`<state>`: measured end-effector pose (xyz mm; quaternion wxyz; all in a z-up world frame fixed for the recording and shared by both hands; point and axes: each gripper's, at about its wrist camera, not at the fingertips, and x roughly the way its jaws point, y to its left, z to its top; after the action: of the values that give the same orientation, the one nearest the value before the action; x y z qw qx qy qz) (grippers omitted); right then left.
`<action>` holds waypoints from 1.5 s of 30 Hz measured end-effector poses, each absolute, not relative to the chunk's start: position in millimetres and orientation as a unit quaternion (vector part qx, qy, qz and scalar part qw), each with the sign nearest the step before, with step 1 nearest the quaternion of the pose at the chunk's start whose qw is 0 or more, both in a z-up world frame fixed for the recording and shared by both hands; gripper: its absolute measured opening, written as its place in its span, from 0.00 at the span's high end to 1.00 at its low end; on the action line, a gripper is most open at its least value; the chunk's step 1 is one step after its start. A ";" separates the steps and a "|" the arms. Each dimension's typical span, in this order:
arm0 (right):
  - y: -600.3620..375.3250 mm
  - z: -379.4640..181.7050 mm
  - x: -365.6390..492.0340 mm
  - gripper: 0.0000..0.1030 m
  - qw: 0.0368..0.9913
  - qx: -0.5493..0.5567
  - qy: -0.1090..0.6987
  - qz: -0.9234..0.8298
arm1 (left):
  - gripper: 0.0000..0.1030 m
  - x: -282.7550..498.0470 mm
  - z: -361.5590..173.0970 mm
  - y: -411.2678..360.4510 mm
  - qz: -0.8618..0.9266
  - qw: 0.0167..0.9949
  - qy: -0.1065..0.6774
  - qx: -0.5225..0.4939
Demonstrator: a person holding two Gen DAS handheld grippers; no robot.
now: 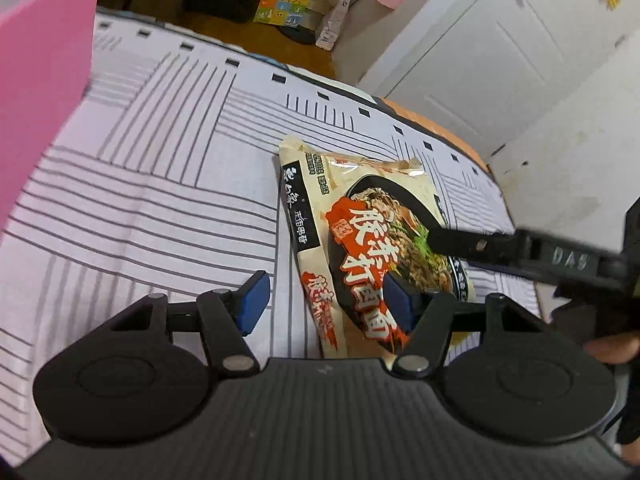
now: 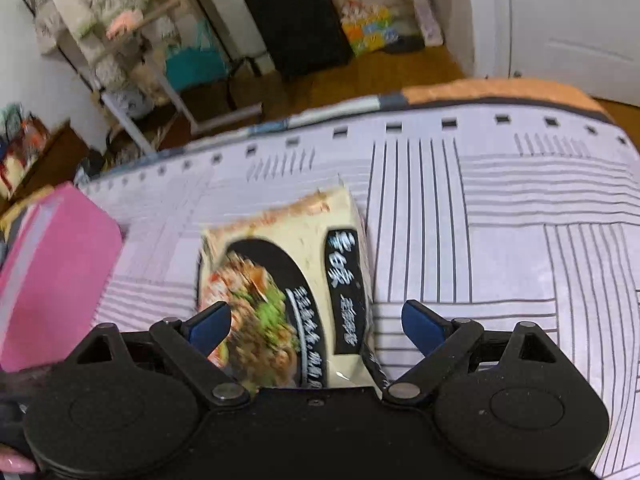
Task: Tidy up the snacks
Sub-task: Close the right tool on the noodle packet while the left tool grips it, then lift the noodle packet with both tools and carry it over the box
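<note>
Lying flat on bedsheet [image 1: 160,200]: noodle pkt [image 1: 360,240]

A black suitcase [image 2: 298,20] stands beside colourful bags [image 2: 366,28] (wooden floor [image 2: 400,76]).

We count one noodle packet [image 1: 372,248] on one striped bedsheet [image 1: 168,184], one pink box [image 1: 36,92], two grippers, left [image 1: 326,304] and right [image 2: 316,324], one black suitcase [image 2: 298,20] and one white door [image 1: 492,60].
</note>
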<state>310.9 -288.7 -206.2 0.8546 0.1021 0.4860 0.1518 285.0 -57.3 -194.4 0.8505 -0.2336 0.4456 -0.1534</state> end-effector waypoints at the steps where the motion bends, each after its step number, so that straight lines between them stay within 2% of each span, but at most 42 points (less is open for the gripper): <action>1: -288.9 -210.4 312.8 0.08 0.852 0.099 0.490 0.155 | 0.42 285.9 -198.3 -57.5 -0.159 0.846 0.447 -0.242; 3: -293.0 -217.4 315.6 0.10 0.843 0.121 0.496 0.167 | 0.50 287.0 -203.2 -59.5 -0.169 0.842 0.447 -0.251; 4: -295.6 -219.2 317.1 0.14 0.838 0.136 0.500 0.172 | 0.53 286.3 -204.5 -61.2 -0.176 0.842 0.445 -0.248; 5: -296.7 -219.1 317.2 0.23 0.834 0.145 0.503 0.176 | 0.59 286.3 -205.7 -63.7 -0.186 0.840 0.447 -0.244; 11: -293.2 -212.6 311.7 0.34 0.830 0.144 0.509 0.180 | 0.66 285.2 -209.7 -71.5 -0.203 0.837 0.445 -0.244; 14: -286.2 -205.7 308.6 0.39 0.829 0.129 0.515 0.179 | 0.66 285.8 -206.7 -73.1 -0.205 0.836 0.449 -0.238; 33: -269.3 -189.0 284.3 0.40 0.808 0.101 0.545 0.197 | 0.66 267.4 -177.3 -72.4 -0.206 0.838 0.481 -0.158; 45: -236.3 -158.8 243.2 0.40 0.803 0.088 0.541 0.233 | 0.66 216.3 -135.7 -51.5 -0.185 0.861 0.464 -0.100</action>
<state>243.2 -236.3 -158.8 0.8032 0.0880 0.5410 0.2331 216.3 -51.5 -135.7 0.8606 -0.0998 0.4640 -0.1848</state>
